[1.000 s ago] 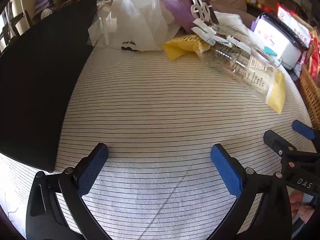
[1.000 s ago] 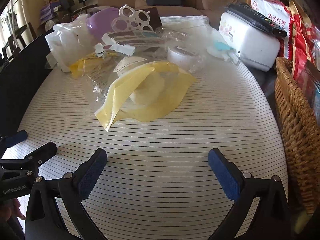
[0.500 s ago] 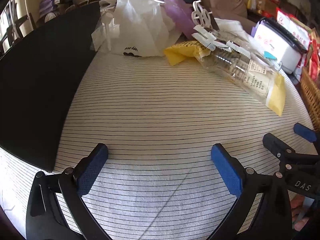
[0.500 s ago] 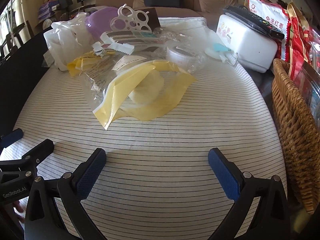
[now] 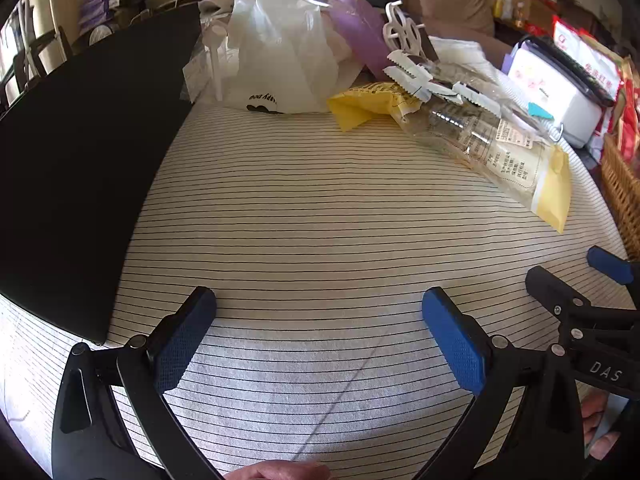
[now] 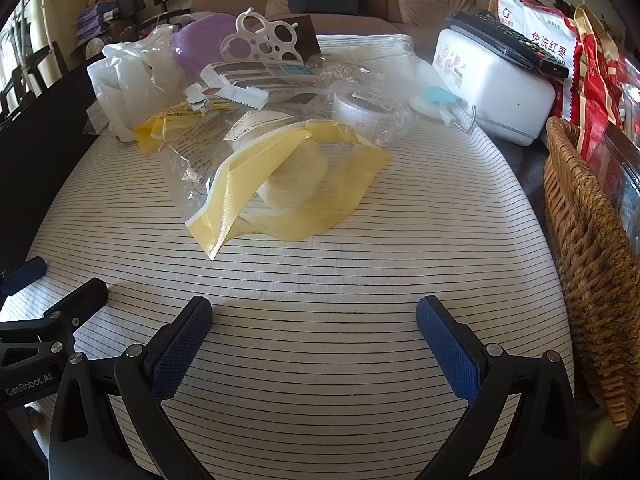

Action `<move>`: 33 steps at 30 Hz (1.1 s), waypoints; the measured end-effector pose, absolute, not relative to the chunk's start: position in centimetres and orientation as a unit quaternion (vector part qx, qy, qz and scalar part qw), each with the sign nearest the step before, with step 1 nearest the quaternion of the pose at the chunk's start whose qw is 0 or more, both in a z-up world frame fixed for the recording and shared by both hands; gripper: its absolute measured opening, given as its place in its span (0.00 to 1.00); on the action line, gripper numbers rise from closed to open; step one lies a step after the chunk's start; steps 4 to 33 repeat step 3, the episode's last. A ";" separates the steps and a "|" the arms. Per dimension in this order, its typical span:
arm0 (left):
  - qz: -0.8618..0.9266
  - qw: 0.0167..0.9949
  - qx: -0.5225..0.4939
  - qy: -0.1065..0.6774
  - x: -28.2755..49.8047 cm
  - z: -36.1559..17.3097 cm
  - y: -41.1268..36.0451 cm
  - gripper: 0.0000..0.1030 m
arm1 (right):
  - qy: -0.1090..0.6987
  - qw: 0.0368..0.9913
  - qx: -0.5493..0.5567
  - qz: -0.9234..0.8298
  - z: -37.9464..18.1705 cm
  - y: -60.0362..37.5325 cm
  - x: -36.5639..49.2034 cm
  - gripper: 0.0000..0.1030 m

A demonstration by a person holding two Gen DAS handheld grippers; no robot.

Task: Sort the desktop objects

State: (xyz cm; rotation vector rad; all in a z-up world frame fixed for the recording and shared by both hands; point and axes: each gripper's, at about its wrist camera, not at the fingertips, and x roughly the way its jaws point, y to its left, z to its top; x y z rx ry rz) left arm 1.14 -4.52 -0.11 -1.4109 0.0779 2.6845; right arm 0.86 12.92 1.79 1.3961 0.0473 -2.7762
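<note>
Yellow-edged bag (image 6: 280, 196) lies dead ahead of the right gripper (image 6: 313, 344), nearer than left gripper (image 5: 319, 338); both released, empty.

Both wrist views look low across the striped cloth (image 5: 320, 200), seemingly sharing the pile.

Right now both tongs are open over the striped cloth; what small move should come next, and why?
Probably ease the right tongs forward toward the clear plastic bag with yellow edges. It is the nearest item of the pile, lying flat and loose ahead of them, with bare striped cloth between. The left tongs, also open and empty, sit farther from anything.
</note>
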 end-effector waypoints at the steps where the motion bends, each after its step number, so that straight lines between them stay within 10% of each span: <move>1: 0.884 0.054 -0.465 0.026 1.1 -0.1 -4.5 1.00 | 0.015 0.017 0.449 -0.893 1.8 12.9 0.9 1.00; 33: 0.883 0.054 -0.465 0.026 1.1 -0.1 -4.5 1.00 | 0.015 0.017 0.449 -0.893 1.8 12.9 0.9 1.00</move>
